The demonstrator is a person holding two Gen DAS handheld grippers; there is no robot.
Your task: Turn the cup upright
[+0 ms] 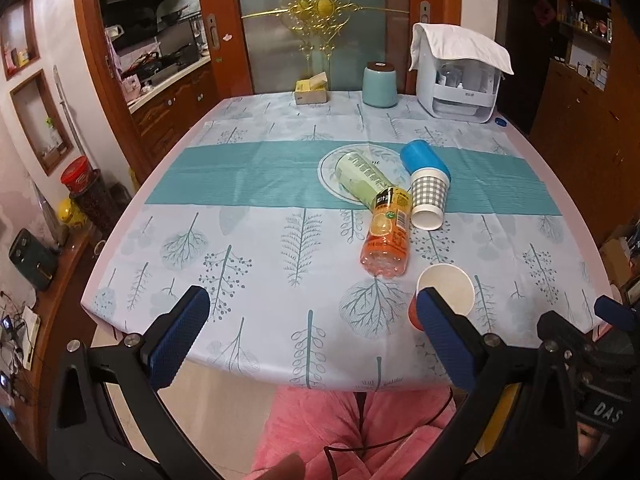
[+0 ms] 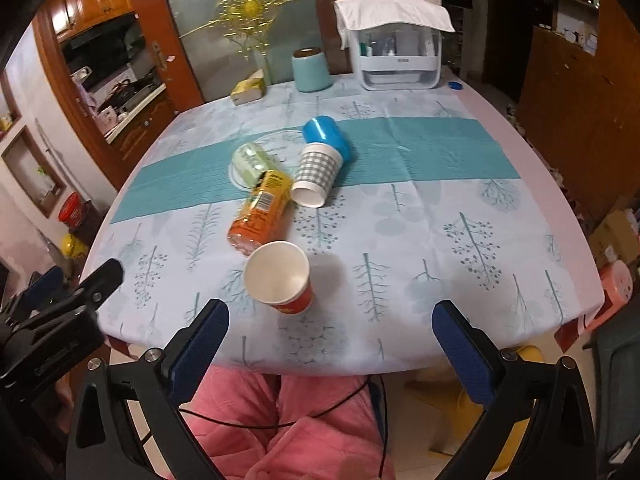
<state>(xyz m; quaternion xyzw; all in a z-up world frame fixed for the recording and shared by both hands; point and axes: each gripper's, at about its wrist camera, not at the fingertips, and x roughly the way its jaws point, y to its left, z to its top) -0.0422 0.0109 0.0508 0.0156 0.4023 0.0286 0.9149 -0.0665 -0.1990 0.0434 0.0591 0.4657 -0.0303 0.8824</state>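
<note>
A red paper cup [image 2: 280, 278] with a white inside stands upright near the table's front edge, mouth up; it also shows in the left wrist view [image 1: 448, 286], partly behind my left gripper's right finger. A grey checked paper cup [image 2: 316, 174] lies on its side, mouth toward me, also in the left wrist view [image 1: 428, 198]. A blue cup [image 2: 326, 136] lies on its side behind it. My left gripper [image 1: 312, 312] is open and empty over the front edge. My right gripper [image 2: 332, 324] is open and empty, just short of the red cup.
An orange juice bottle [image 2: 260, 210] and a pale green bottle [image 2: 250, 160] lie on their sides on the table [image 2: 440, 240]. A teal canister [image 2: 311, 69], a tissue box [image 2: 248, 90] and a white cloth-covered organizer [image 2: 396, 48] stand at the far edge.
</note>
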